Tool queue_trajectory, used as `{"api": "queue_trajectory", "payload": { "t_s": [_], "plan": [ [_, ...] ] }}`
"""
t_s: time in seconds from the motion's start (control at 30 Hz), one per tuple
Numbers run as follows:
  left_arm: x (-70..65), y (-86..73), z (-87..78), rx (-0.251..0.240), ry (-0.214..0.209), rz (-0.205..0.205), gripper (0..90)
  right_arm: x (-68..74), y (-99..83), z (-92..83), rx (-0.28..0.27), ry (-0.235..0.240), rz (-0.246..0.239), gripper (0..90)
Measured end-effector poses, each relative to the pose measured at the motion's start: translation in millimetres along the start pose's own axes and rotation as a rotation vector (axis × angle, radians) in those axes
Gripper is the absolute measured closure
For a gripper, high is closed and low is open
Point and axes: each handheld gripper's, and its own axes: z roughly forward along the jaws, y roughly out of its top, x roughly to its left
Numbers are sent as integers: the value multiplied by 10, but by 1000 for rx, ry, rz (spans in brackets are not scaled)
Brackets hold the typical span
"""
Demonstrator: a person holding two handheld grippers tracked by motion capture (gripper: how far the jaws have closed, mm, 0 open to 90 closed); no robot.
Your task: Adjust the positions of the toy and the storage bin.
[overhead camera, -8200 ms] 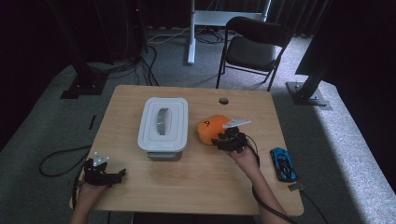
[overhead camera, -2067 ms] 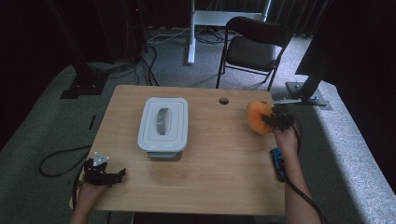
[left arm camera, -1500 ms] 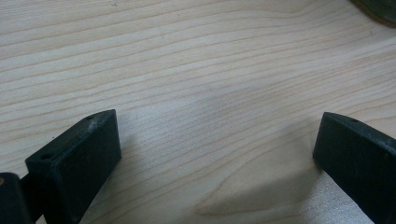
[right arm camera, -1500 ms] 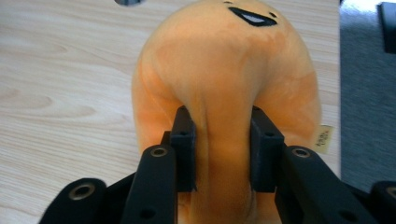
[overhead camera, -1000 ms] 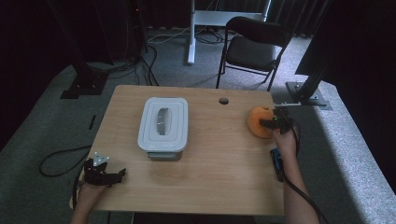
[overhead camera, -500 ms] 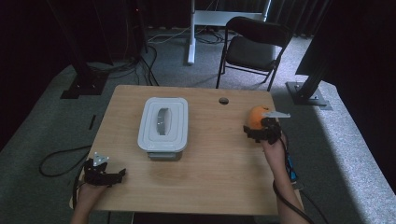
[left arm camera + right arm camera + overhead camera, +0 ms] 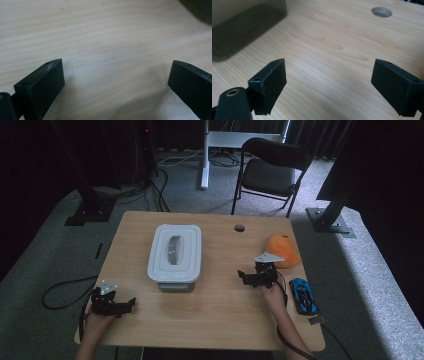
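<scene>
The wooden desk [image 7: 220, 320] has wide bare room across its front and middle, and a round cable hole [image 7: 239, 227] sits near its far edge. The left claw [image 7: 131, 303] rests close to the front left corner, its jaws spread wide over bare wood with nothing between them. A lidded white storage box [image 7: 175, 252] stands left of centre; the lid hides whatever is inside it. In the right gripper view its dark wall [image 7: 247, 25] rises at the upper left, well apart from the jaws. The right claw [image 7: 241, 277] hovers over open wood right of centre, pointing toward the box; its jaws have just been opening and now gape wide, empty. The orange plush pumpkin [image 7: 282, 251] lies on the desk just behind that claw, near the right edge, released. A blue toy car [image 7: 303, 295] sits beside the right hand [image 7: 272, 294], near the right edge.
</scene>
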Motion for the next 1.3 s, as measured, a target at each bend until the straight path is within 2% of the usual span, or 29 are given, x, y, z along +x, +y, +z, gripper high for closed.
{"api": "queue_trajectory", "payload": {
  "t_s": [0.13,0.17,0.27,0.3,0.4,0.5,0.6,0.63,0.7,0.8,0.87,1.0,1.2,1.3],
  "plan": [
    [20,90,13,-28,-7,-12,12,78,8,119,7,16,-4,122],
    [29,108,26,-20,1,-9,12,99,14,166,13,40,-1,122],
    [50,142,61,-15,3,-20,12,139,23,230,32,45,-6,122],
    [51,191,118,-14,-3,-13,12,203,35,311,32,74,10,122],
    [40,239,169,-14,-8,6,12,247,57,373,16,71,19,122],
    [21,287,226,-19,-17,9,12,298,84,457,39,75,6,123],
    [0,312,268,-17,-26,13,12,358,103,556,52,100,1,123],
    [-15,347,300,-15,-24,27,12,373,112,579,56,101,4,124],
    [-11,385,323,-18,-38,21,12,392,136,621,48,115,21,124],
    [-8,467,359,-21,-32,30,12,422,180,687,31,127,25,124],
    [-11,511,381,-23,-31,34,12,444,211,739,43,111,12,124],
    [-7,590,443,-19,-38,38,12,474,288,833,55,110,-10,124],
    [13,707,535,-20,-50,39,12,514,365,938,32,107,-3,124],
    [24,757,571,-24,-50,39,12,536,388,998,38,113,-1,124]
  ]
}}
